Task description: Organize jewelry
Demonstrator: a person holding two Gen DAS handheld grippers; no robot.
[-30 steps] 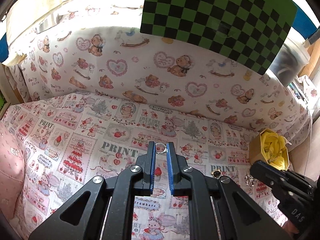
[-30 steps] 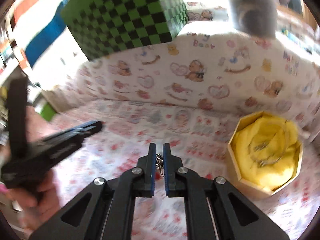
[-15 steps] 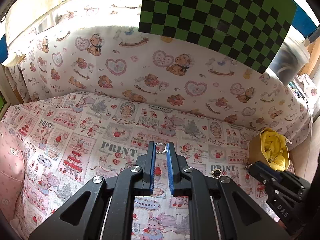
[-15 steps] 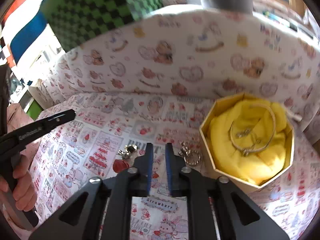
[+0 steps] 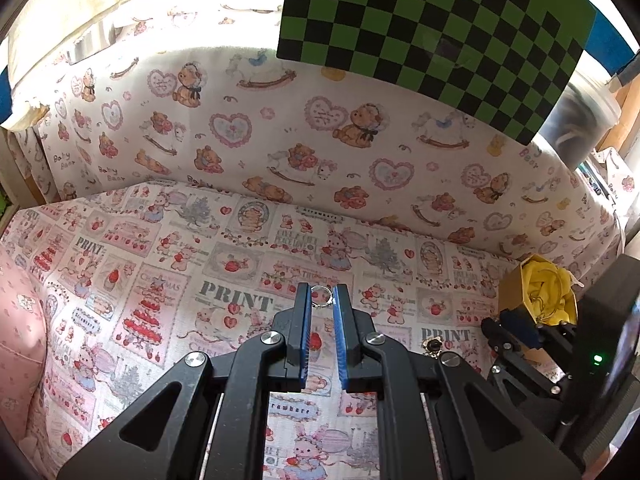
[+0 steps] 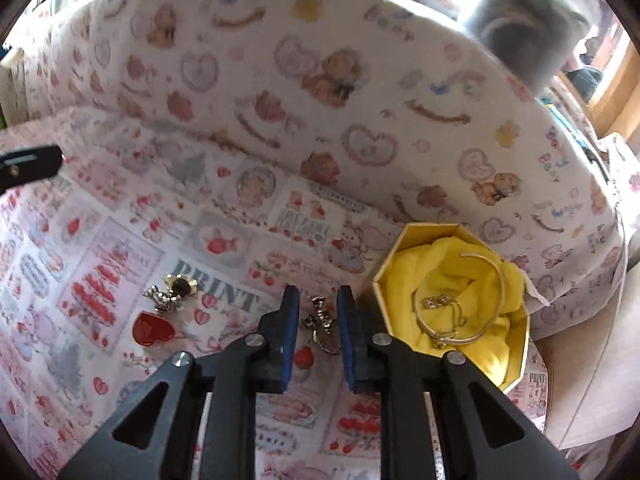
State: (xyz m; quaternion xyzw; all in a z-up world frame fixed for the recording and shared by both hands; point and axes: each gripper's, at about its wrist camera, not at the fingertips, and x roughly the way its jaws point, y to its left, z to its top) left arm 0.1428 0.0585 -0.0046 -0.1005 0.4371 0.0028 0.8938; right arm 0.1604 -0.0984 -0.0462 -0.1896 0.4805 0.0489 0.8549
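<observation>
A gold octagonal box (image 6: pixel 516 336) lined with yellow cloth holds a silver bangle (image 6: pixel 494 300) and a small chain. It also shows at the right of the left wrist view (image 5: pixel 510 290). My right gripper (image 6: pixel 318 300) is open, its fingers on either side of a silver charm (image 6: pixel 320 322) lying on the printed cloth, just left of the box. A red heart piece (image 6: pixel 153 329), a silver charm (image 6: pixel 162 298) and a gold-and-black piece (image 6: pixel 182 284) lie further left. My left gripper (image 5: pixel 322 294) is slightly open around a small silver ring (image 5: pixel 322 295) on the cloth.
A printed cloth (image 5: pixel 160 272) covers the surface and a bear-print cloth wall (image 5: pixel 320 140) rises behind. A green-and-black checkered board (image 5: pixel 432 28) stands above the wall. A pink cushion (image 5: pixel 16 332) sits at the left. The gold-and-black piece (image 5: pixel 432 345) lies right of my left gripper.
My right gripper has opened and dropped toward the cloth, now straddling the silver charm beside the box. The left gripper has stayed in place around the ring.
</observation>
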